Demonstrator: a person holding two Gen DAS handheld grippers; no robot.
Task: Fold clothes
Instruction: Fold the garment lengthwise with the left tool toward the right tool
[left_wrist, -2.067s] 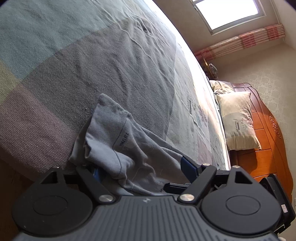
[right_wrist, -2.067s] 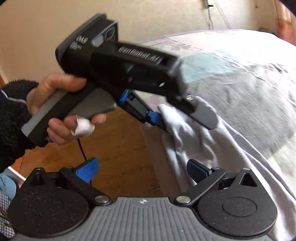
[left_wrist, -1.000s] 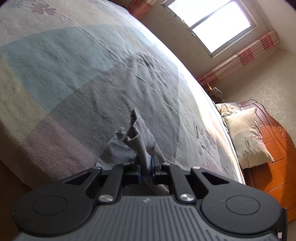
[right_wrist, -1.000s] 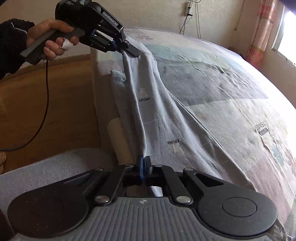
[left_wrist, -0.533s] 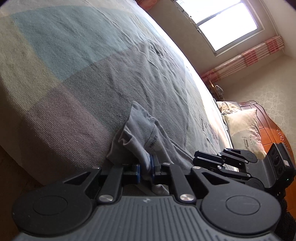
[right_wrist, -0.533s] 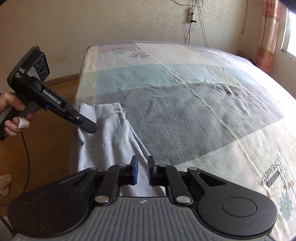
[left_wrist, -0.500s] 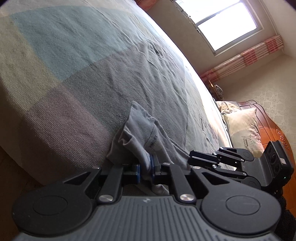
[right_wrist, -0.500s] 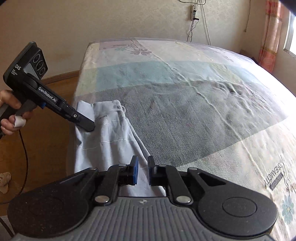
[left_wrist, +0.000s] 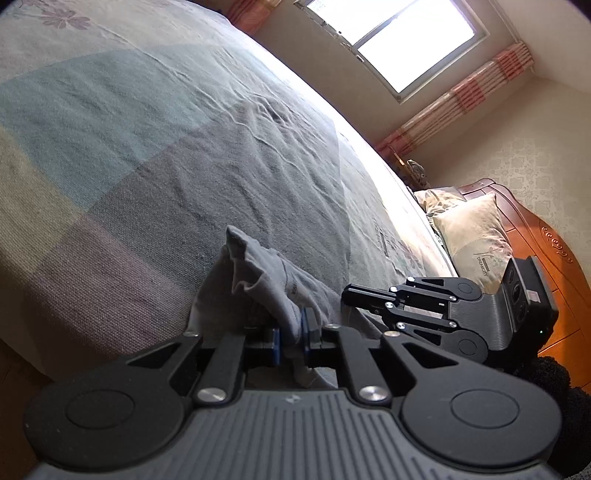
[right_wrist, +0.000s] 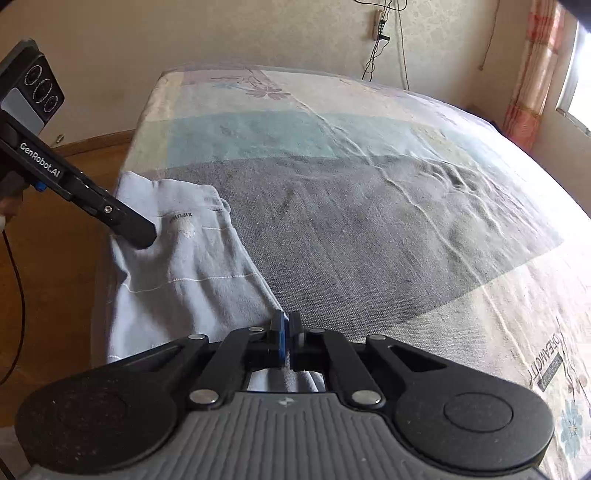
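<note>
A pale blue-grey garment (right_wrist: 184, 273) with a small printed logo lies along the near edge of the bed (right_wrist: 369, 206). In the left wrist view it bunches up (left_wrist: 258, 280) in front of my fingers. My left gripper (left_wrist: 291, 338) is shut on a fold of the garment; it also shows in the right wrist view (right_wrist: 142, 230) at the garment's far end. My right gripper (right_wrist: 287, 334) is shut on the garment's near edge; it also shows in the left wrist view (left_wrist: 351, 293), low over the cloth.
The bed has a patchwork cover in teal, grey and cream. A pillow (left_wrist: 469, 240) and a wooden headboard (left_wrist: 535, 236) are at the right end. Wooden floor (right_wrist: 48, 229) lies beside the bed. A window (left_wrist: 399, 40) with striped curtains is beyond.
Both grippers have come down with the garment, from lifted and stretched to laid along the bed's edge. The right gripper's jaws have closed tighter on the cloth.
</note>
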